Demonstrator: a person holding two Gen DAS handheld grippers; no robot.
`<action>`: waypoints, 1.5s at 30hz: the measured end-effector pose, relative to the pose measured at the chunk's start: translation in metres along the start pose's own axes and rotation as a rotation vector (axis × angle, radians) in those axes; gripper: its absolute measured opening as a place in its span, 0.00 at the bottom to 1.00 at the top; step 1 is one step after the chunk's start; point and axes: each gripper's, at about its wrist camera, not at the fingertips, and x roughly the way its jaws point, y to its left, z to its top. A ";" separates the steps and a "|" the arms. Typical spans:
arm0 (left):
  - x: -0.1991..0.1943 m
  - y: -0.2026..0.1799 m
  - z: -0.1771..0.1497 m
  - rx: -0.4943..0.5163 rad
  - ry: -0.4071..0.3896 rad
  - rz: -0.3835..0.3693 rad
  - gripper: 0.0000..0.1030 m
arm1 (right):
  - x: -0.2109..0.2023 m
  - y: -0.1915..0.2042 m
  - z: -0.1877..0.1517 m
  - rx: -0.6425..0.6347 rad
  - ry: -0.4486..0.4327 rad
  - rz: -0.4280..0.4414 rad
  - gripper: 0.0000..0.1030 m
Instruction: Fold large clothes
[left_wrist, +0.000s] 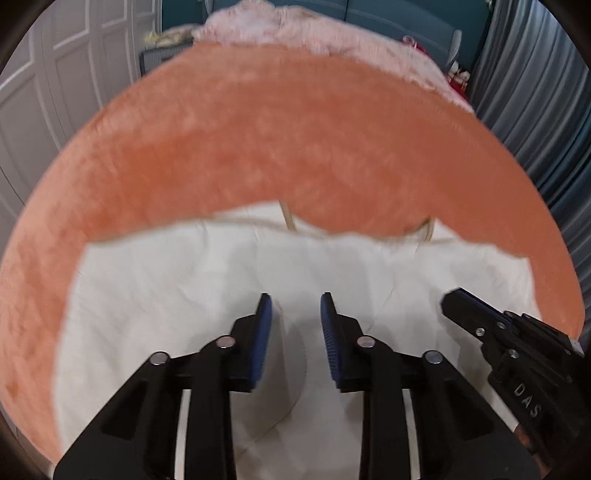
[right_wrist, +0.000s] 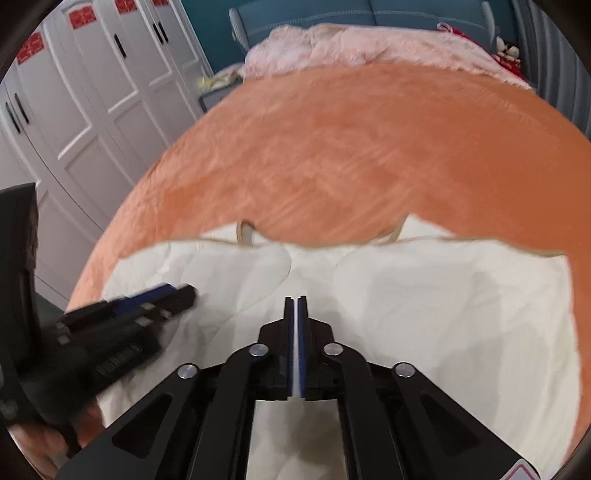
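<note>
White garment (left_wrist: 221, 280) covers orange blanket (left_wrist: 295, 140); pink throw (left_wrist: 332, 37) beyond.

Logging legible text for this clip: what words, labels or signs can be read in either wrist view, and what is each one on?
"DAS": raised letters on the black body of the right gripper, seen in the left wrist view.
Raised lettering on the left gripper body in the right wrist view: too blurred to read.
Red stickers on the white wardrobe doors: markings too small to read.
White garment and orange blanket: no text visible.
</note>
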 end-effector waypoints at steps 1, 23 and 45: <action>0.007 -0.001 -0.003 0.001 -0.002 0.014 0.21 | 0.009 0.002 -0.001 -0.005 0.011 -0.010 0.00; 0.065 -0.007 -0.003 0.035 -0.051 0.065 0.20 | 0.084 -0.017 -0.010 0.048 0.040 -0.034 0.00; -0.033 -0.014 -0.082 0.024 -0.035 0.001 0.39 | -0.014 0.012 -0.086 -0.038 0.058 -0.044 0.12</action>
